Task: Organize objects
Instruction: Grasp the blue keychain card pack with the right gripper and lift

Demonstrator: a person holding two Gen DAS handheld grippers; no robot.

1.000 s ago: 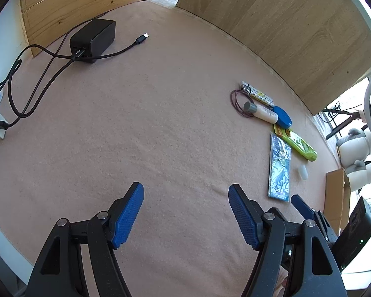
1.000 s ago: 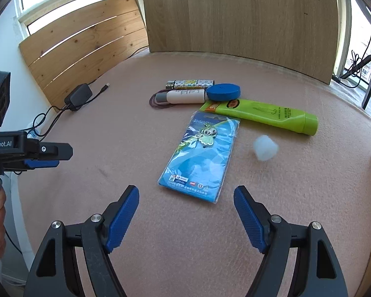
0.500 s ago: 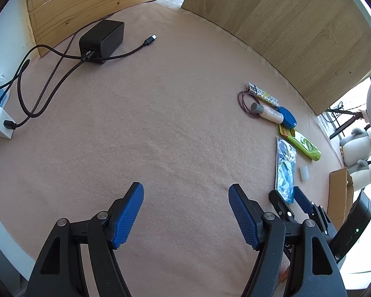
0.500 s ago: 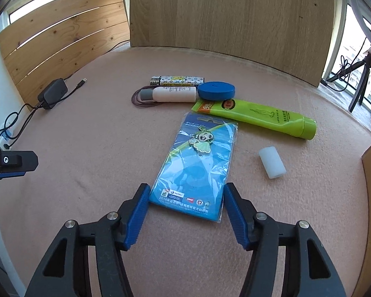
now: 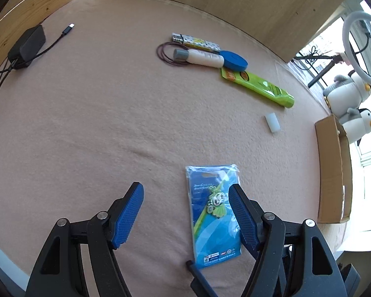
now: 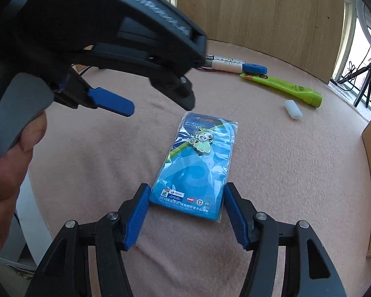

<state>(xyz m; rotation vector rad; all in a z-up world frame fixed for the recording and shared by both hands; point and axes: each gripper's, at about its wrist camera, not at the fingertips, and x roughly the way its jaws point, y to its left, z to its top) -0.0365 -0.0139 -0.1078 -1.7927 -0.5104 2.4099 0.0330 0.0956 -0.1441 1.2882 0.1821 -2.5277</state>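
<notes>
A blue carded packet (image 6: 195, 168) with a green charm lies flat on the pink blanket (image 6: 284, 185). My right gripper (image 6: 187, 188) straddles its near end; the pads stand at either edge and I see no squeeze. My left gripper (image 5: 185, 188) hangs open above the blanket, its right finger (image 5: 242, 217) over the packet's (image 5: 215, 222) edge. A hand holds that gripper at the upper left of the right wrist view, one blue finger (image 6: 111, 102) showing. Further back lie a green tube (image 5: 259, 86), a blue round lid (image 5: 234, 60), a white tube (image 5: 202, 57) and a small white cylinder (image 5: 272, 122).
An open cardboard box (image 5: 333, 168) stands at the blanket's right edge, with plush penguins (image 5: 351, 104) behind it. A black charger (image 5: 27, 44) with cables lies far left. A purple cord loop (image 5: 165, 54) and a patterned stick (image 5: 197, 40) sit by the white tube. Wooden boards wall the back.
Both grippers have moved in on the blue packet. The right jaws have narrowed and now flank its near end. The left gripper has swung right and now fills the right view's upper left.
</notes>
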